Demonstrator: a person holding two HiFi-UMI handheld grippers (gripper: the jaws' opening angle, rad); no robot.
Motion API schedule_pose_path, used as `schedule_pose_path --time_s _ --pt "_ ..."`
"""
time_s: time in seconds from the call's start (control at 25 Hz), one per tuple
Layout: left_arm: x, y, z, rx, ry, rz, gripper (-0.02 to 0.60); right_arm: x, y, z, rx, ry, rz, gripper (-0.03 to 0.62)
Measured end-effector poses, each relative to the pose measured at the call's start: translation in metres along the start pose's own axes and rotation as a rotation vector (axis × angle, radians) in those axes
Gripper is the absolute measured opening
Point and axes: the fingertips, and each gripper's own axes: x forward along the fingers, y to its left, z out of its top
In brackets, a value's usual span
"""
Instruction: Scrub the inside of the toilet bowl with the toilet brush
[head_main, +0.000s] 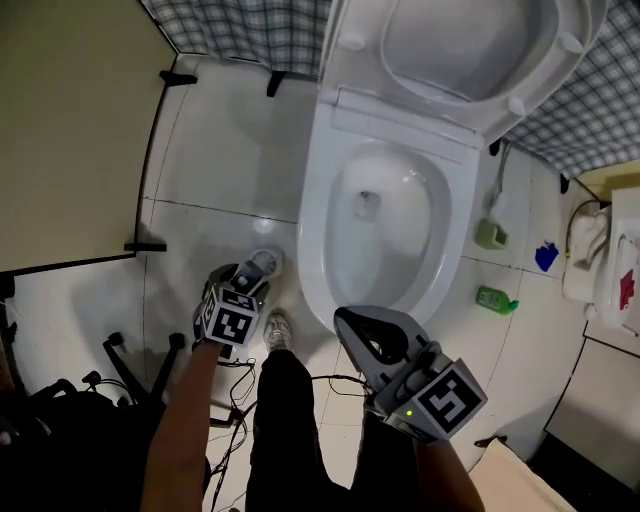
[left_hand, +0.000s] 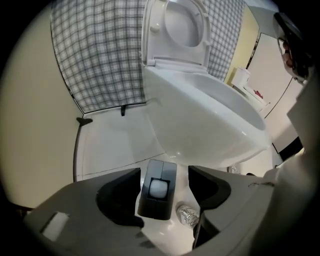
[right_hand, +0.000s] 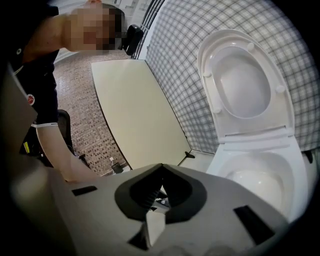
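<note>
Toilet brush (left_hand: 159, 187) is, by the look of it, the pale rounded knob sitting in a dark grey holder (left_hand: 155, 207) on the tiled floor (head_main: 215, 170), just left of the toilet's base. Only its top end shows, so how much handle is free to grip cannot be told.

The left gripper (left_hand: 164, 175) points steeply down over it with its jaws spread wide. The knob and holder lie between them, and neither pad appears to touch. The step in hand is judged to be the pick-up, with no scrubbing begun.

To do it well, the person should centre the jaws on the handle alone, not on the holder's walls. Gripping low enough will stop the brush swinging, and a straight lift will keep the holder from coming up or tipping. A crinkled silvery object (left_hand: 187, 216) lies just beside the holder and should be kept out of the grip.

Further right, the toilet bowl (head_main: 312, 215) stands open with its seat and lid (head_main: 460, 45) raised, so the way in is free. The brush should pass over the near rim and go in head first.

The right gripper (head_main: 352, 325) hangs in front of the bowl with its jaws closed tip to tip on nothing. It is best kept clear of the brush's path. A green bottle (head_main: 495, 299) lies on the floor at the far right, well apart from the work.
</note>
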Motion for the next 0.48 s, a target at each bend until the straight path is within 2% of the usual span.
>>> schedule_pose_path --time_s 0.24,0.36,0.48 --pt "0.029 0.006 -0.018 0.035 0.073 -0.026 0.287 0.015 -0.005 -0.007 0.014 0.004 -0.024 0.000" --pt "0.040 0.007 -0.025 0.066 0.112 -0.030 0.248 0.020 -0.005 -0.009 0.026 0.001 -0.034 0.000" --pt "0.044 0.010 -0.023 0.113 0.115 -0.014 0.218 0.021 -0.007 -0.011 0.036 0.001 -0.046 0.000"
